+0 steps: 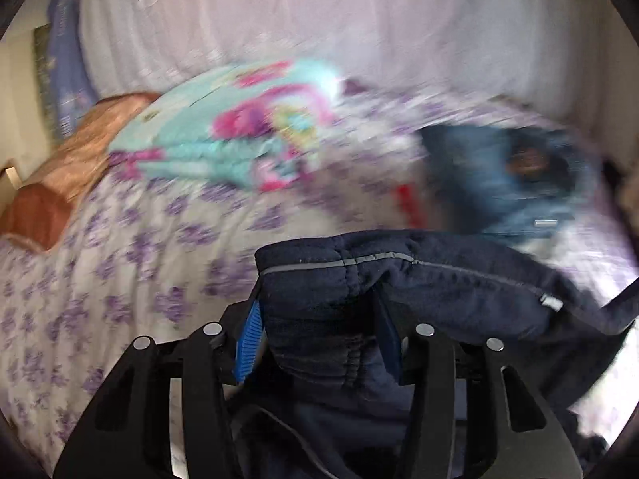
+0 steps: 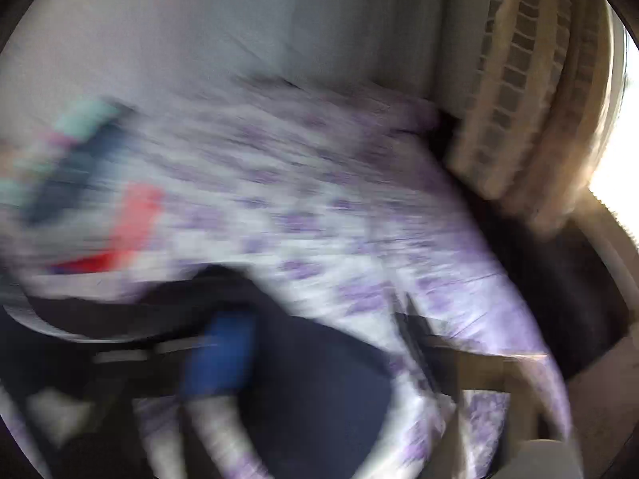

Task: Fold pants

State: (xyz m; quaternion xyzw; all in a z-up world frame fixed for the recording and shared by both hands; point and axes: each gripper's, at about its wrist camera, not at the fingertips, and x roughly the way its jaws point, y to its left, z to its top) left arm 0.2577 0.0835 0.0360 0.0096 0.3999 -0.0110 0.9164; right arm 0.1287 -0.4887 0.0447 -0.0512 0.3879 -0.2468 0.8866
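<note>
The left hand-held gripper (image 1: 319,339) clamps the pants (image 1: 399,279) by the waistband above the bed (image 1: 120,259); the right hand-held gripper (image 2: 311,359) (badly blurred) cannot be judged.

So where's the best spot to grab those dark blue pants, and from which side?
The gathered elastic waistband, I'd say. It is the thickest, firmest edge of the navy pants, and the left gripper already pinches it from the near side, fingers pointing across the floral bedspread. The right gripper's hold is too blurred to judge.
</note>
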